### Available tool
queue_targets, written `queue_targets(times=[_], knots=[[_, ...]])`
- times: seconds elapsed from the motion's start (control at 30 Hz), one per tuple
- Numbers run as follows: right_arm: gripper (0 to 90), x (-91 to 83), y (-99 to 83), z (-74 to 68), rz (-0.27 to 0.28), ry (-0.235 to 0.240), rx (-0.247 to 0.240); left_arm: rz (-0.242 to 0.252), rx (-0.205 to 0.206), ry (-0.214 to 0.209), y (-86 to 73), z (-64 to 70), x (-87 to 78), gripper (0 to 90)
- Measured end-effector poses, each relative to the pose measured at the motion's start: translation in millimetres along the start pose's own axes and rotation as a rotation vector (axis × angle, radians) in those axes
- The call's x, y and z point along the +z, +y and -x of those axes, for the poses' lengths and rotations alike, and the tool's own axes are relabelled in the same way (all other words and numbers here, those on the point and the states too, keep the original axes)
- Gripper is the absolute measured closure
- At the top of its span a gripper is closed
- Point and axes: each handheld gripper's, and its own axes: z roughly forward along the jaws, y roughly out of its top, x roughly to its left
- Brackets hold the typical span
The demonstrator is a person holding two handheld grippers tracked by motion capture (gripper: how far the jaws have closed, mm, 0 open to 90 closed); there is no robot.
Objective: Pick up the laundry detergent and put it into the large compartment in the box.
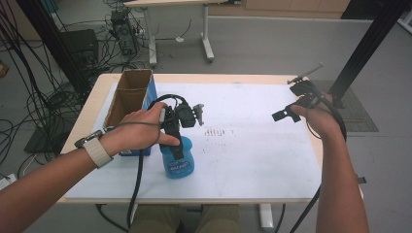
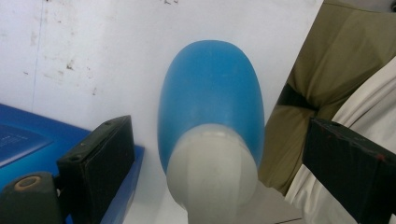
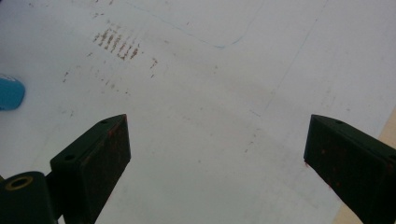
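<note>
The blue bottle (image 1: pixel 178 160) stands upright on the white sheet (image 1: pixel 252 160) that covers the table (image 1: pixel 87 114), toward the left part of the near edge; its body is blue with a pale cap at the top (the left gripper view looks straight down on that cap, with the blue shoulder (image 2: pixel 210 88) spreading out beyond it); the left gripper (image 1: pixel 174 141) hangs directly above it, jaws spread wide to either side of the cap and not touching it, a clear gap showing on both sides in the left gripper view; just left of the bottle, along the table's left edge, an open cardboard box (image 1: pixel 127 94) with blue printed sides stands on the sheet, its near blue corner close beside the bottle; a patch of small brown marks (image 1: pixel 216 132) stains the sheet near the middle; the right gripper (image 1: pixel 294 112) is held well apart from the bottle, near the right edge of the table toward the far corner, above bare sheet; its jaws too stand wide open, with nothing between them but the sheet, and the bottle's blue edge (image 3: pixel 9 92) shows far off at the left of the right gripper view.
</note>
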Motion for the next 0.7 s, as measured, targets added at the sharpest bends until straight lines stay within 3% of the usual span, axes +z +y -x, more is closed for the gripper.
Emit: queue_targets(times=[0.7], knots=[[6.9,-0.2,-0.1,0.0,0.000,0.000,-0.001,0.002,-0.001,-0.001,-0.5,-0.1,1.7,9.9]])
